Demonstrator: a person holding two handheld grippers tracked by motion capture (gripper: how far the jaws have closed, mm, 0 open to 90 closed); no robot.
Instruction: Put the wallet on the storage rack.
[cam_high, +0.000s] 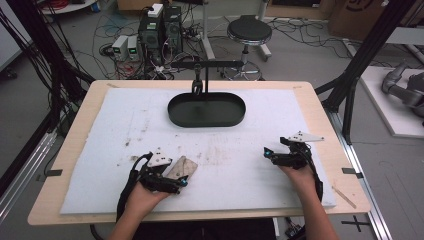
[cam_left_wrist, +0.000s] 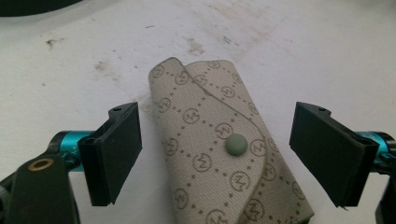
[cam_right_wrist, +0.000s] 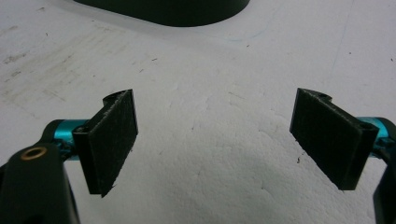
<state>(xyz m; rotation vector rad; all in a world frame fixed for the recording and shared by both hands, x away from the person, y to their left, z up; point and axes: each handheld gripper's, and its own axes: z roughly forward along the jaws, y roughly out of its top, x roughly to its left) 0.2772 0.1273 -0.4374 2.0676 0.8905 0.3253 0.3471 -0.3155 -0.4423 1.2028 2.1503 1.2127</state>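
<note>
Left gripper jaws apart astride wallet, untouched | right gripper apart, idle | step: likely pre-grasp | next: close; tray probable destination.

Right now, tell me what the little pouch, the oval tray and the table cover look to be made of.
Pouch: woven-look coated canvas or fabric, beige with printed monogram, matte; grey snap button.
Oval tray: dark, smooth, faintly glossy, with a thin raised rim; probably painted metal or plastic.
Table cover: white foam sheet, judging by its pebbly, dented surface, with brown stains.
</note>
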